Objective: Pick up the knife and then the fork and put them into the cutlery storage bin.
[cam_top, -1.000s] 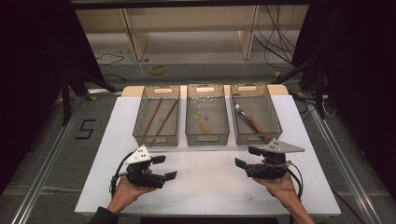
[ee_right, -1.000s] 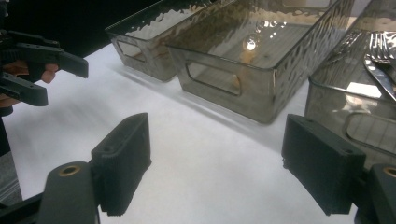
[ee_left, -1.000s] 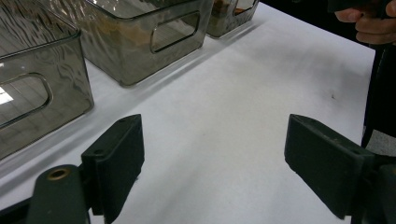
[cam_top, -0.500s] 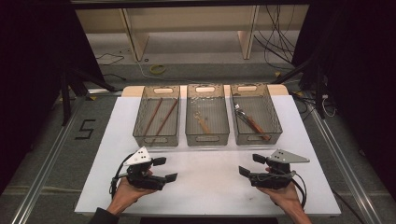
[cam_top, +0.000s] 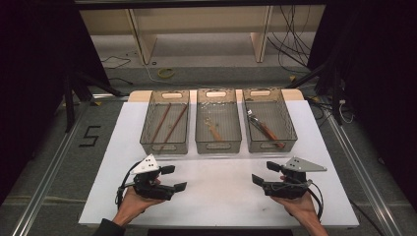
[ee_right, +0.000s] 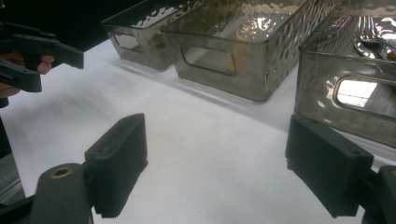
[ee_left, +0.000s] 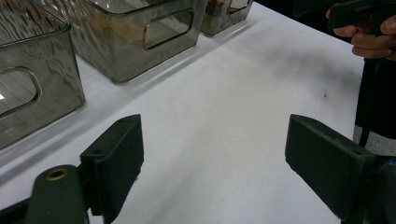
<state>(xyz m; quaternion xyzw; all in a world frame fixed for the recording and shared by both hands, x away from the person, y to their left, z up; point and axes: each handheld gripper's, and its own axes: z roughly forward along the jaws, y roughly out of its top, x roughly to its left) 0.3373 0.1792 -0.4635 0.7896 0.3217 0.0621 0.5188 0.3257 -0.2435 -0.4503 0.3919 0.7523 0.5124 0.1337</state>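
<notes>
Three clear plastic bins stand in a row at the back of the white table [cam_top: 221, 201]. The left bin [cam_top: 164, 147] holds two brown chopsticks [cam_top: 167, 123]. In the middle bin [cam_top: 218, 146] lies a small wooden utensil [cam_top: 214, 131]. The right bin [cam_top: 269, 146] holds metal cutlery with wooden handles [cam_top: 265, 129]. My left gripper [cam_top: 174, 178] [ee_left: 212, 133] is open over bare table, pointing right. My right gripper [cam_top: 265, 173] [ee_right: 215, 133] is open too, pointing left, nothing between its jaws.
Both grippers sit near the table's front edge, with white surface between them and the bins behind. A hand [ee_left: 369, 42] shows at the top right of the left gripper view. Beyond the table are floor, cables and shelf legs [cam_top: 140, 34].
My right gripper has drawn back a little toward the front edge of the table. The left gripper has stayed where it was.
</notes>
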